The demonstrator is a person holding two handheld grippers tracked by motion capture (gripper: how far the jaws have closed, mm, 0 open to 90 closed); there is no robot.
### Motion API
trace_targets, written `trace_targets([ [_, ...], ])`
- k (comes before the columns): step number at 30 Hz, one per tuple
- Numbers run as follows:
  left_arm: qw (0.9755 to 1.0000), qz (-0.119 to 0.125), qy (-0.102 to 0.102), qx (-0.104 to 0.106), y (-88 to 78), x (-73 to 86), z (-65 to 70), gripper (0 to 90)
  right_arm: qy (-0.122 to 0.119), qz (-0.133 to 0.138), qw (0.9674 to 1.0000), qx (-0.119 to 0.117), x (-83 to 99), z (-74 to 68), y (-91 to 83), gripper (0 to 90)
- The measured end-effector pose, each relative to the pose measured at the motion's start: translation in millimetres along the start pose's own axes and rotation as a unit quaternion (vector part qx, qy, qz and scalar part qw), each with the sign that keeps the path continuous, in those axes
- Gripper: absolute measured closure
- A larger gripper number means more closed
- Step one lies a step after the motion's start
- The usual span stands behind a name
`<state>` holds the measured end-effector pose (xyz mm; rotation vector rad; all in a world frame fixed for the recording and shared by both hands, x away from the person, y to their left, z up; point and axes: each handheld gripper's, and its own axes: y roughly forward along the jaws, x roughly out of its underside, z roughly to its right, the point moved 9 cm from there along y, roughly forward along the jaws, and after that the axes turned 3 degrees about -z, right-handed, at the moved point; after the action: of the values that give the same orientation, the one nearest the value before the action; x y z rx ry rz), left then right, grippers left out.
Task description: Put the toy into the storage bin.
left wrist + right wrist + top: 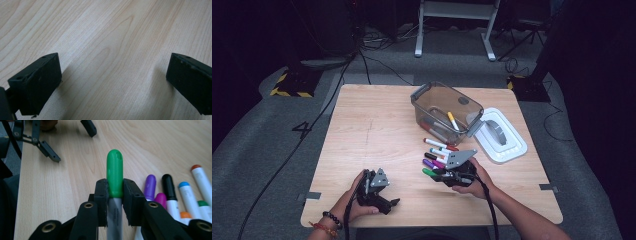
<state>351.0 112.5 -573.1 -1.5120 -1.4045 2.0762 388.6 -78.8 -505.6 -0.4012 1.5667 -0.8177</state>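
R gripper (115, 195) clamped tight on green-capped marker (114, 173), held just above table w/ long axis in line w/ the jaws. Clear bin (424, 97) lies beyond it, nearer R hand. L gripper (113, 85) wide open, holding nothing.

Bare table (362, 130) is lying open left of the markers (438, 150); the clear bin (446, 112) and white lid (502, 136) are blocking the far right.
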Motion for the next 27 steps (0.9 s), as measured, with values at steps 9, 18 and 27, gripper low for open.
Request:
trace_targets([
  [9, 1.0, 0.0, 0.0, 0.0, 0.0, 0.0, 0.0, 0.3, -0.001, 0.048, 0.9985, 0.024, -25.0, 13.3, -41.4, 74.6],
  [18, 1.0, 0.0, -0.001, 0.0, -0.1, 0.1, 0.1, 0.3, -0.015, 0.076, 0.9948, 0.066, -61.7, 31.7, -86.2, 74.6],
  [27, 1.0, 0.0, -0.002, -0.001, -0.1, 0.1, 0.2, 0.4, 0.002, 0.079, 0.9907, 0.111, -88.5, 74.6, -105.3, 74.6],
])
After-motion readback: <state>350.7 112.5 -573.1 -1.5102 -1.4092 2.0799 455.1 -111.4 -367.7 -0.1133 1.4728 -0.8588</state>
